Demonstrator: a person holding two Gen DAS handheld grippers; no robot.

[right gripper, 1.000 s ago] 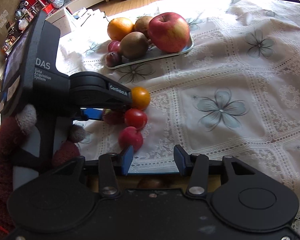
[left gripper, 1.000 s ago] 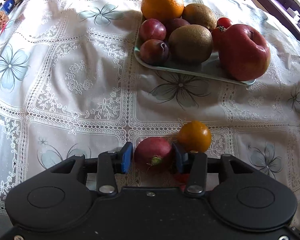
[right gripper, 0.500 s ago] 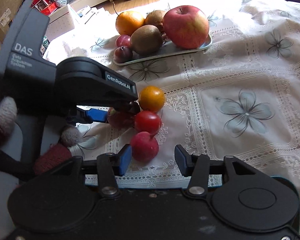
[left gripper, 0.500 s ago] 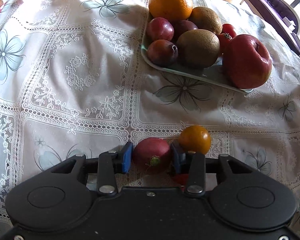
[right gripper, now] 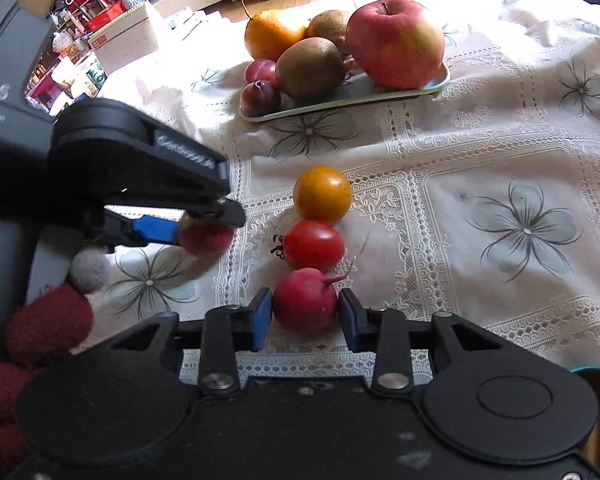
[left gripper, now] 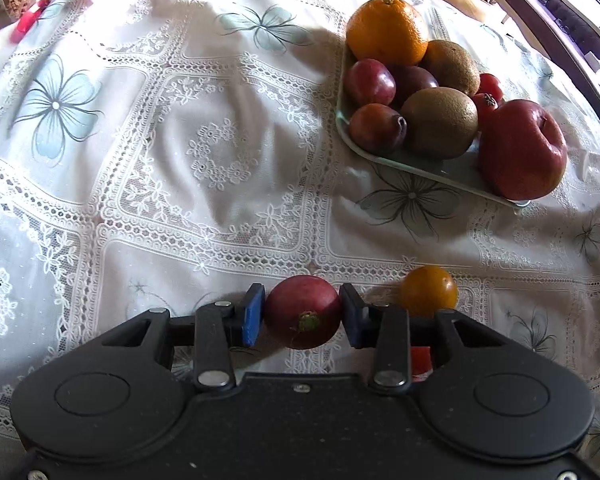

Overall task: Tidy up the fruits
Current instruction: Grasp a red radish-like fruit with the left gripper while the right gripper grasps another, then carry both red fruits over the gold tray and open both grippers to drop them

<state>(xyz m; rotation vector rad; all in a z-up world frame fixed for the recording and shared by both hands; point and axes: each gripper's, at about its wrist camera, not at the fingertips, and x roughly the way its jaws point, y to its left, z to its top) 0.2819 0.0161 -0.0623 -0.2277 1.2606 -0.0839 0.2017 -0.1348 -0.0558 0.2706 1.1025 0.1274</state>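
1. Two grippers work near the tray (right gripper: 380, 98) on the table (left gripper: 220, 160).
2. Left gripper (left gripper: 302, 314) is clamped on a radish (left gripper: 302, 311), before the tray.
3. Right gripper (right gripper: 305, 312) is parted around another radish (right gripper: 305, 300), barely touching.

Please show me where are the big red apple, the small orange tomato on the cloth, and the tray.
big red apple (right gripper: 396, 44), right wrist view, middle of its front face.
small orange tomato (right gripper: 322, 193), right wrist view, centre of its skin.
tray (right gripper: 380, 98), right wrist view, its near rim.
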